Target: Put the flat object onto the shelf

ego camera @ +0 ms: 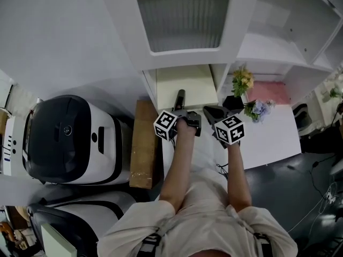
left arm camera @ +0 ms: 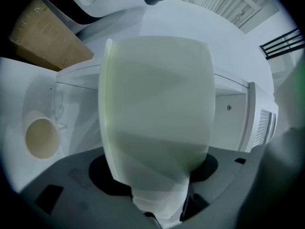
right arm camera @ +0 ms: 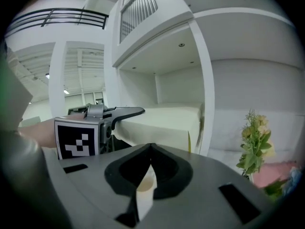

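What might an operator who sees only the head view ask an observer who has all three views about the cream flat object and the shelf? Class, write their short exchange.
Operator: Is the left gripper actually gripping the flat object?
Observer: Yes. In the left gripper view, its tongs are shut on the object's near edge.
Operator: Is there anything close by that I cannot see?
Observer: A cup with a cream inside sits on the white surface, left of the object in the left gripper view.
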{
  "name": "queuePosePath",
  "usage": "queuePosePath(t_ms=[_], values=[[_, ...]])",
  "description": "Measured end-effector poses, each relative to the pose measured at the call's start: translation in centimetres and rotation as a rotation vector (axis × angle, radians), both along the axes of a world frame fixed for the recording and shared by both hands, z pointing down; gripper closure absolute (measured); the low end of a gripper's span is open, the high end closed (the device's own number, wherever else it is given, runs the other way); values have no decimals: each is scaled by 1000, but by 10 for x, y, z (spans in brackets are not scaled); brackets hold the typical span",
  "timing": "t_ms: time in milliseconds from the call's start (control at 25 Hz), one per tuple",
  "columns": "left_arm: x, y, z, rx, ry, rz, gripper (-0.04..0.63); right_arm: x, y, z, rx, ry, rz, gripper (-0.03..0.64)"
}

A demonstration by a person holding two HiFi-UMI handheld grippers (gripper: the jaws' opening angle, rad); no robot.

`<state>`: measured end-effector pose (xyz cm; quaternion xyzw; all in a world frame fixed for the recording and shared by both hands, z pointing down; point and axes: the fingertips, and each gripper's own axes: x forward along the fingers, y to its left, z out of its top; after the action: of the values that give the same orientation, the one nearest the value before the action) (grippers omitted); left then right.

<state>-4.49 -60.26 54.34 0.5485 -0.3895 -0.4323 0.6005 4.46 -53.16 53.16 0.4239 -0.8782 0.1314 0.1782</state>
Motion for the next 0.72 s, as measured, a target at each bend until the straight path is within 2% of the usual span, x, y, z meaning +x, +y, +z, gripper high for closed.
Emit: queuePosePath(t_ms=[440,560,720], values=[[-4,18,-4,51,-13,80,290,0,-3,0,-8,-37,97,549],[-20,33,-1,44,-25,49,290,0,-3,5,-19,-63,114,549],[-53,55,2,35,-86,-3,290,0,-2,10,-24,-114,143,548]])
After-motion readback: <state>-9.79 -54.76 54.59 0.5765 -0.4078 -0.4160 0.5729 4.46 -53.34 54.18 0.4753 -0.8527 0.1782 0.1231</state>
